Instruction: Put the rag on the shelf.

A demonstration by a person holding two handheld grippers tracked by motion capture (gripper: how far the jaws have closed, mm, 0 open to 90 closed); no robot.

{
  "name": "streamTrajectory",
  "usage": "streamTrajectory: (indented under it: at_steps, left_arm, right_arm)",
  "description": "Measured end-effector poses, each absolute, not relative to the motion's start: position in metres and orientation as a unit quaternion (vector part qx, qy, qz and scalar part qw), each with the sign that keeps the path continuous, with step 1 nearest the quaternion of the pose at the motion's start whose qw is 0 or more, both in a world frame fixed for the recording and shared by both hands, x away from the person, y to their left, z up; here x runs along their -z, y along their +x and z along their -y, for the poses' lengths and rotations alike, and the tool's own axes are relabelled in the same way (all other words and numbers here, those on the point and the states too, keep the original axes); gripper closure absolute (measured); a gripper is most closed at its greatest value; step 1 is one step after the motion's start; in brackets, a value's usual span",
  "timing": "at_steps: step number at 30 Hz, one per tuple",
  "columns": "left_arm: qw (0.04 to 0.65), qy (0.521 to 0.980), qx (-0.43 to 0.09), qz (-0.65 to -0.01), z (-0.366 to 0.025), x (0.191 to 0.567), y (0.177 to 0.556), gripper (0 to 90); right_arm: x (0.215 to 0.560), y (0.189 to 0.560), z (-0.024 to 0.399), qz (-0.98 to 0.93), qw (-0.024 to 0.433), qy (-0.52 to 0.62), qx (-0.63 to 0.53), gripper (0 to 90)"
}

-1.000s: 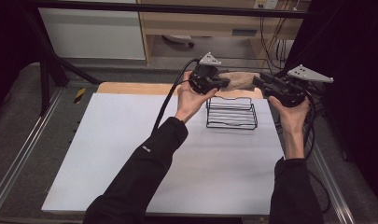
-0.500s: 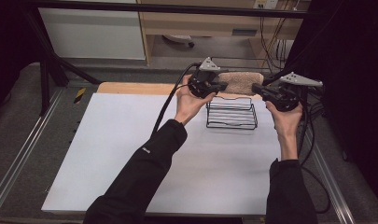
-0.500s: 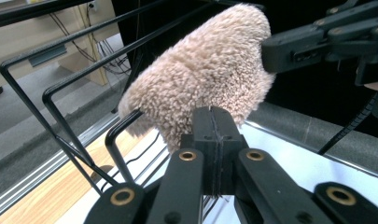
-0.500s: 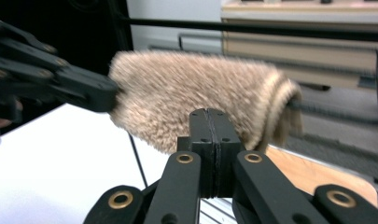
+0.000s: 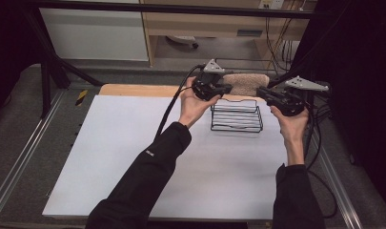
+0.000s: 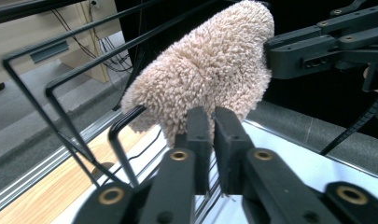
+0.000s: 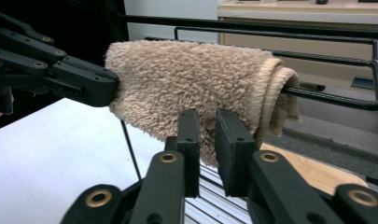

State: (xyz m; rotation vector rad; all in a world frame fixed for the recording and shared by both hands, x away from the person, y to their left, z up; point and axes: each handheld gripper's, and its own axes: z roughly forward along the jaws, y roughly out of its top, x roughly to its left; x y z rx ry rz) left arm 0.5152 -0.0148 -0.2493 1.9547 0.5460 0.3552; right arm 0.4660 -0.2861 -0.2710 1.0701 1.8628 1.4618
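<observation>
A: The left tongs (image 5: 225,88) sit at the left end of the beige fluffy towel (image 5: 246,83), jaws nearly together. From the left gripper view the towel (image 6: 210,74) hangs just past the tips, and whether the pads pinch its edge cannot be told.

B: And the right tongs (image 5: 263,92)?

A: At the towel's right end, jaws drawn close with a thin gap. They have just opened slightly. In the right gripper view the towel (image 7: 191,84) lies right behind the tips; nothing clearly sits between them.

B: Where does the towel rest?

A: Draped over the top back bar of the black wire rack (image 5: 236,119), folded double at one end. The rack stands on the white surface (image 5: 124,152), near its far edge, beside a wooden strip (image 5: 138,89).
</observation>
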Motion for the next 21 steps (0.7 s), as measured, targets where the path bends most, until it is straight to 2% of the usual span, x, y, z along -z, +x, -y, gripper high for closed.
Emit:
streamTrajectory:
  at_steps: [7, 13, 17, 21]
  left_arm:
    - [0.507, 0.816, -0.145, -0.239, -0.010, 0.247, 0.503, 63.7]
    - [0.498, 0.815, -0.155, -0.251, -0.039, 0.254, 0.491, 47.1]
    - [0.491, 0.815, -0.157, -0.262, -0.063, 0.262, 0.482, 35.7]
    - [0.486, 0.814, -0.163, -0.273, -0.086, 0.274, 0.473, 28.9]
  right_arm:
    - [0.266, 0.450, 0.283, -0.690, 0.266, 0.390, -0.549, 60.9]
    - [0.266, 0.438, 0.277, -0.691, 0.255, 0.396, -0.549, 40.9]
    - [0.270, 0.431, 0.272, -0.697, 0.243, 0.399, -0.545, 30.7]
    - [0.275, 0.424, 0.267, -0.707, 0.236, 0.397, -0.536, 21.6]
